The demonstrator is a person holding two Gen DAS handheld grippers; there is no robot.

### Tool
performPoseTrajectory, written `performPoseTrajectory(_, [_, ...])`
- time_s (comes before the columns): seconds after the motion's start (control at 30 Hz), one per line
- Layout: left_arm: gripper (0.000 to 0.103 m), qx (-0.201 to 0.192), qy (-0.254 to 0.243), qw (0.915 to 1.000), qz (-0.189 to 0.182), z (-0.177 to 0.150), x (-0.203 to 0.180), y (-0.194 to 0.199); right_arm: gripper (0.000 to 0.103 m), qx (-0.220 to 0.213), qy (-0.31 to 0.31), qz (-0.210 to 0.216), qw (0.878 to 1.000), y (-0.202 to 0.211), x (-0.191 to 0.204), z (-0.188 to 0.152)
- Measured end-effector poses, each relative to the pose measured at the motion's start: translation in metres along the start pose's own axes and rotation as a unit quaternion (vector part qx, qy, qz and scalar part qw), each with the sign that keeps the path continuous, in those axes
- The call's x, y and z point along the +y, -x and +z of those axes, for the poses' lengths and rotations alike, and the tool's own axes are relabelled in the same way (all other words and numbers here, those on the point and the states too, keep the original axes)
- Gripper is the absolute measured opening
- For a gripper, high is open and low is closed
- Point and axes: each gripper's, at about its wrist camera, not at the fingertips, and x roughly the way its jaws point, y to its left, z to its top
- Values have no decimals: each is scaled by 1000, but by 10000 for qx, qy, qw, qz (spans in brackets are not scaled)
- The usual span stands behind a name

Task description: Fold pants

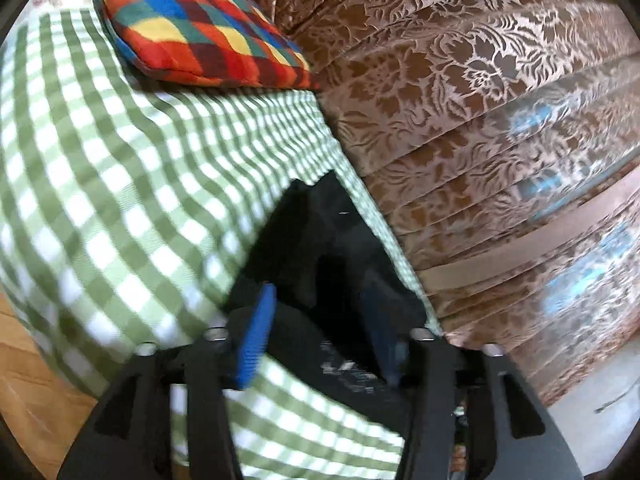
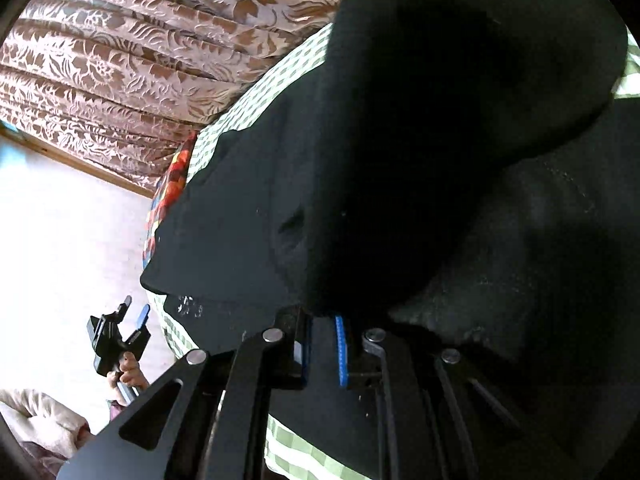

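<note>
The black pants [image 1: 340, 232] lie on a green checked bedsheet [image 1: 120, 160] close to its right edge. My left gripper [image 1: 318, 332] is open, its blue pads [image 1: 256, 336] wide apart. Pants fabric shows below the gap, and neither pad presses on it. In the right wrist view the pants [image 2: 240, 220] fill most of the picture, and a thick dark fold bulges up over them. My right gripper [image 2: 322, 352] is shut on the pants, its blue pads [image 2: 340, 354] pinching black fabric. The left gripper [image 2: 134, 316] also shows small at lower left, open, held by a hand [image 2: 130, 372].
A bright plaid pillow [image 1: 192, 20] rests at the head of the bed. Brown floral curtains [image 1: 480, 80] hang close along the bed's far side. Wooden floor [image 1: 24, 380] shows at the lower left. A beige cloth [image 2: 36, 412] lies low at the left.
</note>
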Motion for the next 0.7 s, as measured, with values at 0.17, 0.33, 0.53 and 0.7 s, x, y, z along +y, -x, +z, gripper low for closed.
performPoseTrajectory(0.17, [55, 132, 311, 9992, 211, 14, -8, -27, 9, -106, -5, 40, 9999, 4, 1, 0])
performPoseTrajectory(0.33, [67, 28, 814, 9965, 163, 28, -7, -40, 7, -298, 192, 60, 9994, 20, 8, 3])
performPoseTrajectory(0.53, [38, 29, 663, 9974, 297, 35, -25, -54, 6, -744, 572, 277, 9952, 59, 26, 10])
performPoseTrajectory(0.7, [6, -334, -218, 9988, 289, 49, -63, -45, 6, -927, 566, 457, 9930, 78, 27, 17])
